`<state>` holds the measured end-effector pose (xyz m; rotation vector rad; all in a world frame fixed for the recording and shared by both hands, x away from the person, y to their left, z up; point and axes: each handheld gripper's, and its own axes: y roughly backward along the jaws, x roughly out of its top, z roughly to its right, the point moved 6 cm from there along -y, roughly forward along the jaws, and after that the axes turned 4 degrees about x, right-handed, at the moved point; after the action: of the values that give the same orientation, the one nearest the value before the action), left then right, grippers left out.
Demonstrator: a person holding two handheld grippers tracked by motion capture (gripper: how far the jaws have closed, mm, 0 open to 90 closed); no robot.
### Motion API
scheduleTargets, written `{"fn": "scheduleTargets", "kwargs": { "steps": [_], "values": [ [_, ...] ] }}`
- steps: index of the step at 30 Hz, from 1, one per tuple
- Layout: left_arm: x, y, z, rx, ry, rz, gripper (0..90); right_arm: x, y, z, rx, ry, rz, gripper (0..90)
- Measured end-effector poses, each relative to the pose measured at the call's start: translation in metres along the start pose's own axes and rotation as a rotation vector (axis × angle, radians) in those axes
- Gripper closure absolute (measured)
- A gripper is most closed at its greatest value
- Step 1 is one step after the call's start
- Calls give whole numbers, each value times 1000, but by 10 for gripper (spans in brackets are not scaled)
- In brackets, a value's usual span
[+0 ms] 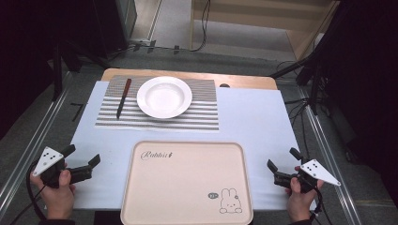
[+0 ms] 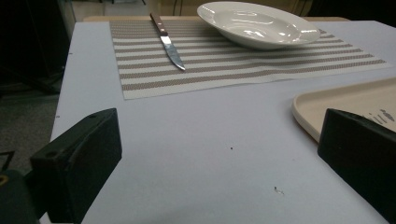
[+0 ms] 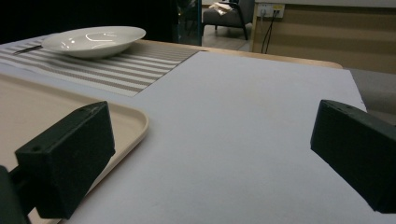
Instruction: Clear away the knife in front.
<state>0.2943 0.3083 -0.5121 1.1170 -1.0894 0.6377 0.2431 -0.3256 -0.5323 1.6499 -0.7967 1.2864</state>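
Flanking the rabbit-print tray (image 1: 187,180) on the desk (image 1: 263,117): left gripper (image 1: 84,159) and right gripper (image 1: 283,161), both gaping wide, holding nothing. Resting beyond on the striped placemat (image 1: 202,112): white plate (image 1: 164,97), knife (image 1: 124,97) just beside it.

On my worktop (image 1: 263,117), 1 white plate (image 1: 164,97) and 1 knife (image 1: 123,97) lie on the striped placemat (image 1: 202,112); a beige tray (image 1: 187,183) sits nearer me.

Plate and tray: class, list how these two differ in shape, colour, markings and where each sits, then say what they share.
The plate is round; the tray is a rounded rectangle. The plate is glossy white and unmarked; the tray is beige with a rabbit drawing and printed script. The plate sits on the striped placemat at the far side; the tray lies on the white table cover nearer the person. Both are empty and untouched.
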Motion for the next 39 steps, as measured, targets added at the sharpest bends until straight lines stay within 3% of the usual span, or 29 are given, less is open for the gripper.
{"fn": "scheduleTargets", "kwargs": {
  "steps": [11,14,19,23,34,39],
  "values": [
    [3,0,1,8,-9,-6,17,0,0,0,2,2,0,0],
    [5,-1,4,10,20,-20,0,0,-1,-1,3,3,-2,0],
    [11,0,6,33,32,-42,0,0,-1,-1,10,5,-1,0],
    [17,0,5,24,57,-44,0,0,-1,-1,16,7,-1,0],
    [47,-26,8,-13,29,-74,0,0,-1,-1,23,6,-4,0],
    [55,-38,6,1,30,-93,12,-1,-1,-1,23,8,-6,0]
  ]
}}
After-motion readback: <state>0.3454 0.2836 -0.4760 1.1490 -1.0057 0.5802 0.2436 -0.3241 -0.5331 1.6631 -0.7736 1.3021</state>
